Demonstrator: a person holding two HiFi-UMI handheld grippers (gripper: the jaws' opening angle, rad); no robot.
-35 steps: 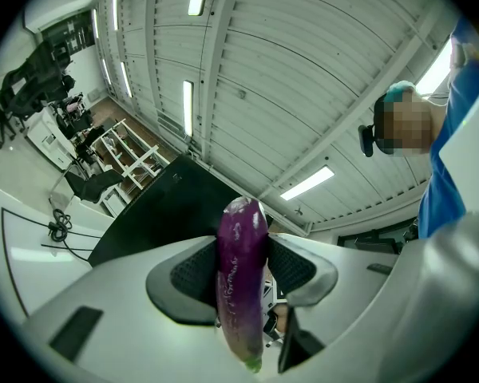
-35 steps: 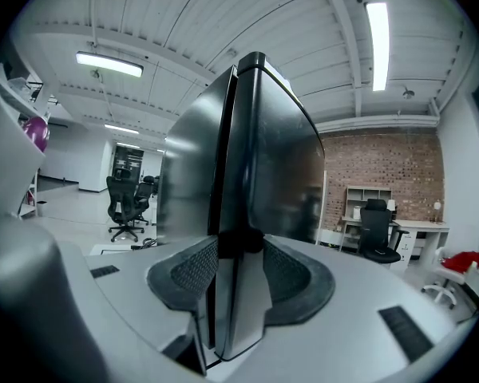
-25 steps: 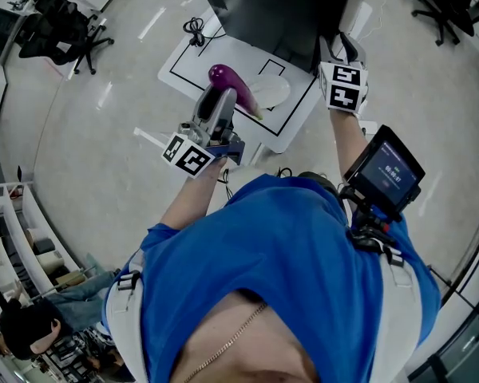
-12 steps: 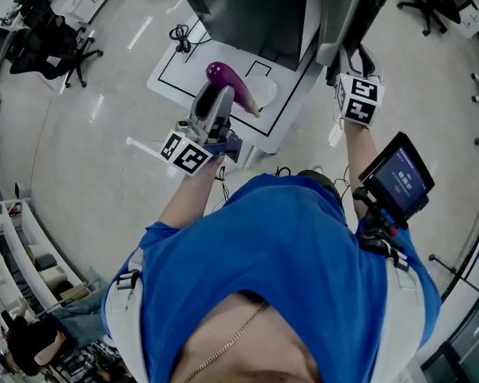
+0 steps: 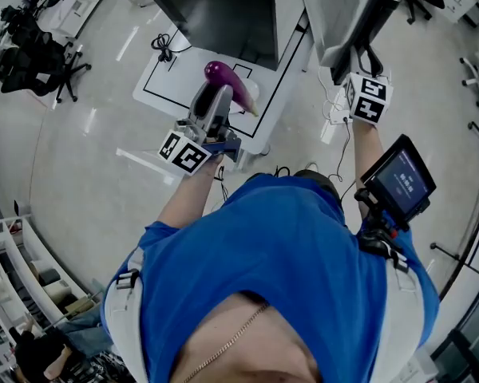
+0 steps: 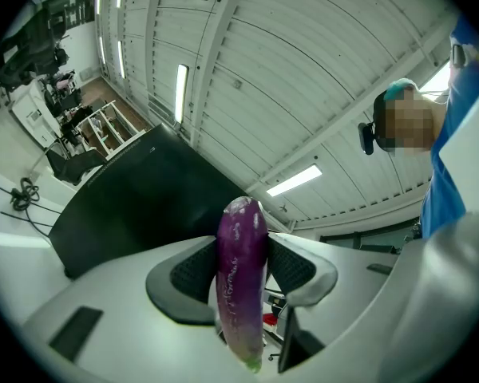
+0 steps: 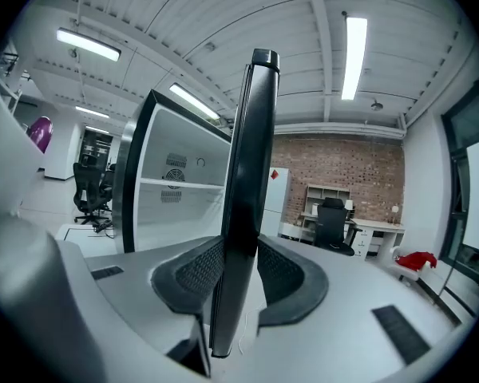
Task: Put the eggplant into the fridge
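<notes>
A purple eggplant point(image 5: 227, 82) point(image 6: 241, 286) stands between the pads of my left gripper point(image 5: 218, 96) point(image 6: 241, 268), which is shut on it, held in the air in front of the black fridge point(image 5: 215, 10). My right gripper point(image 5: 358, 57) point(image 7: 239, 271) has the thin edge of the fridge door point(image 5: 347, 14) point(image 7: 251, 174) between its pads. Its jaws are closing and both pads touch the door. The door stands swung out, showing the white inside with a shelf point(image 7: 176, 190). The right gripper view also catches the eggplant point(image 7: 40, 132) at far left.
The fridge stands on a white floor mat point(image 5: 166, 74) with black lines, and a cable point(image 5: 163, 46) lies at its left. Office chairs point(image 5: 32, 50) are at upper left and a shelf rack point(image 5: 16, 270) at lower left. A tablet point(image 5: 399, 180) hangs at the person's right shoulder.
The fridge door has swung further out to the right with my right gripper on its edge. The left gripper with the eggplant has shifted a little towards the fridge opening.
</notes>
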